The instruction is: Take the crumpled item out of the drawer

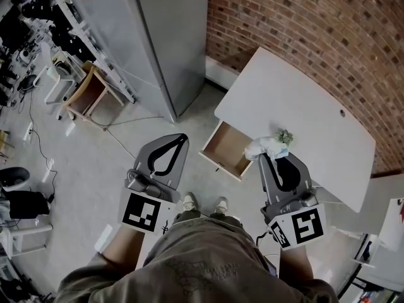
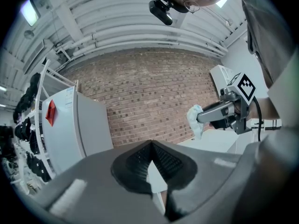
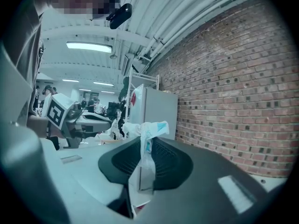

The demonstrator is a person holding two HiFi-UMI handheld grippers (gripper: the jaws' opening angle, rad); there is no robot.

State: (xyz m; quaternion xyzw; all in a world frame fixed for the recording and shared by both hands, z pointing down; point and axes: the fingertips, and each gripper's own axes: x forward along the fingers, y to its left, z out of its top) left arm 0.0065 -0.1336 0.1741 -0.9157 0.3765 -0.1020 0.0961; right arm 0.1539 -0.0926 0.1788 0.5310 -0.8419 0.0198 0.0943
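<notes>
Right gripper view: right tool [image 3: 142, 149] clenched on the crumpled wrapper [image 3: 148, 129]. The jaws stand narrowly apart, and the pads pinch a thin waist of the wrapper. A white bunch with blue-green print sticks up past the tips, and a loose tail hangs below into the throat of the jaws.

Handling, as a judgement: very light, soft, no stiffness, thin paper or film. It will crush flat under the pads and cannot break. Risk is slip or tearing if only a loose flap is caught. Best hold is across the bunched middle where the layers are thickest, which is roughly where the pads sit now.

Head view: the wrapper is at the right tool's tips, out of the drawer [image 1: 226, 149], held just right of the drawer's far right corner, over the near edge of the white worktop [image 1: 303, 106]. Drawer stands pulled out to the left of the tool, with its wooden floor showing.

Left gripper view: left tool [image 2: 152, 142] closed with tips meeting, nothing between them. In the head view it is held well left of the drawer, over the floor [image 1: 120, 163]. Brick wall [image 1: 315, 30] lies beyond the worktop.
</notes>
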